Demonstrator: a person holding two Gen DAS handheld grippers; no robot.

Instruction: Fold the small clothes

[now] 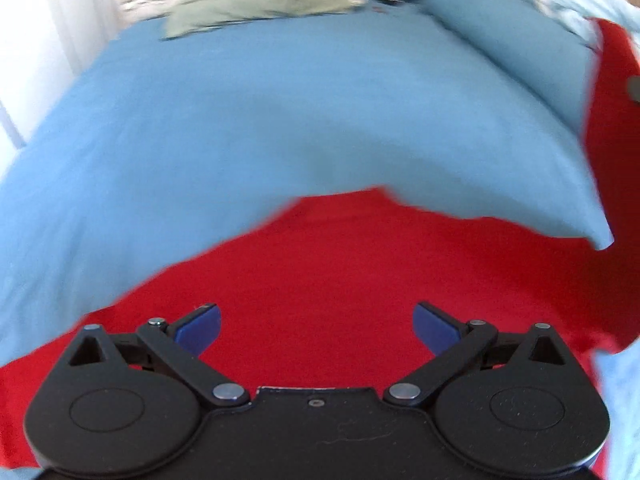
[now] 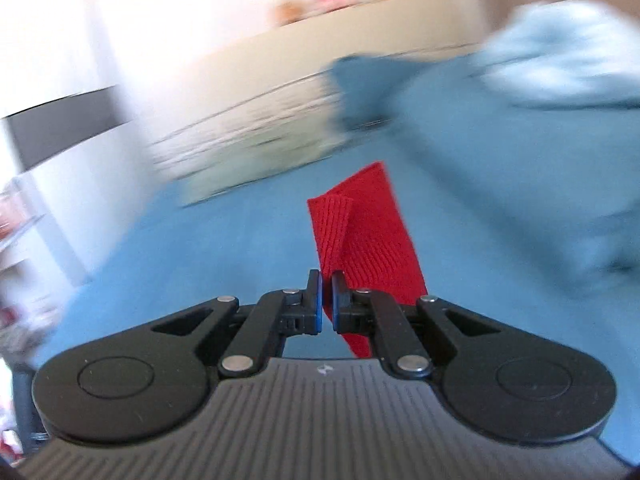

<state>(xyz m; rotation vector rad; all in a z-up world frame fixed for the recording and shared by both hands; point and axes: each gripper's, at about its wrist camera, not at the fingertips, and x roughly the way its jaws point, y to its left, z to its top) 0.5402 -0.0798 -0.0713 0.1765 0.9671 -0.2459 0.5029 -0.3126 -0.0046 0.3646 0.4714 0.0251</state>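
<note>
A red knit garment (image 1: 320, 272) lies spread on the blue bedsheet (image 1: 260, 120) right under and ahead of my left gripper (image 1: 316, 326). The left gripper is wide open and empty above the red cloth. A strip of the same red garment (image 1: 612, 120) rises along the right edge of the left wrist view. My right gripper (image 2: 327, 300) is shut on a ribbed red edge of the garment (image 2: 360, 232), which stands up between and beyond its fingers, lifted above the bed. The right wrist view is motion-blurred.
A pale green folded cloth (image 1: 260, 8) lies at the far end of the bed, before a patterned pillow. A blue pillow (image 1: 508, 28) and a light blue bundle (image 2: 560, 52) lie at the far right. White furniture (image 2: 52, 100) stands left of the bed.
</note>
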